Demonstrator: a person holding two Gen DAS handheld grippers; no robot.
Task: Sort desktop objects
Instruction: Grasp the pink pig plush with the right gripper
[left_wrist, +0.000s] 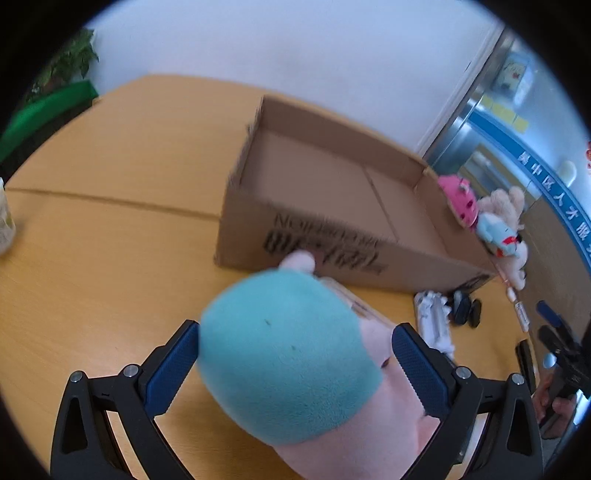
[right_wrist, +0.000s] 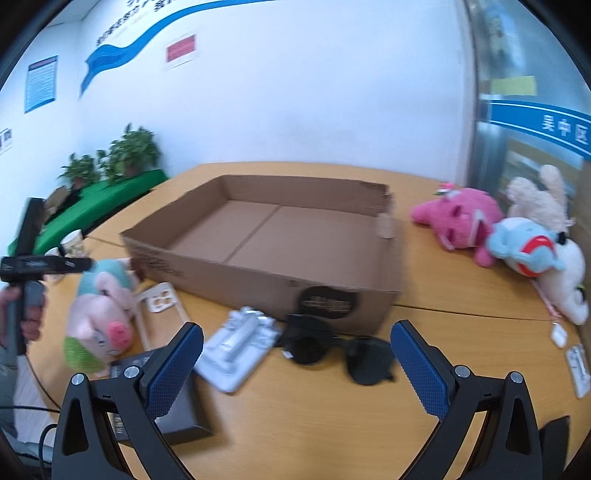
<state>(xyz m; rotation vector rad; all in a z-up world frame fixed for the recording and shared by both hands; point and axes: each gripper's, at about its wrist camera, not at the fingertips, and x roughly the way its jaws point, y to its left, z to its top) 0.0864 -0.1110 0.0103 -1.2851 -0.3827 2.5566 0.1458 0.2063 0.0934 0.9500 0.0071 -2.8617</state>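
My left gripper (left_wrist: 295, 350) has its blue pads on both sides of a teal and pink plush pig (left_wrist: 291, 362), just in front of the empty cardboard box (left_wrist: 332, 184). The pig also shows in the right wrist view (right_wrist: 101, 314), lying on the table left of the box (right_wrist: 258, 236), with the left gripper's black handle beside it. My right gripper (right_wrist: 295, 358) is open and empty, hovering above black sunglasses (right_wrist: 340, 350) in front of the box. A white blister pack (right_wrist: 240, 343) lies left of the sunglasses.
A pink plush (right_wrist: 458, 221), a blue plush (right_wrist: 524, 247) and a cream plush (right_wrist: 539, 199) lie right of the box. A black box (right_wrist: 170, 410), a white socket plate (right_wrist: 160, 297) and small packets (right_wrist: 578, 365) lie on the wooden table (right_wrist: 332, 424). A mug (right_wrist: 74, 240) stands far left.
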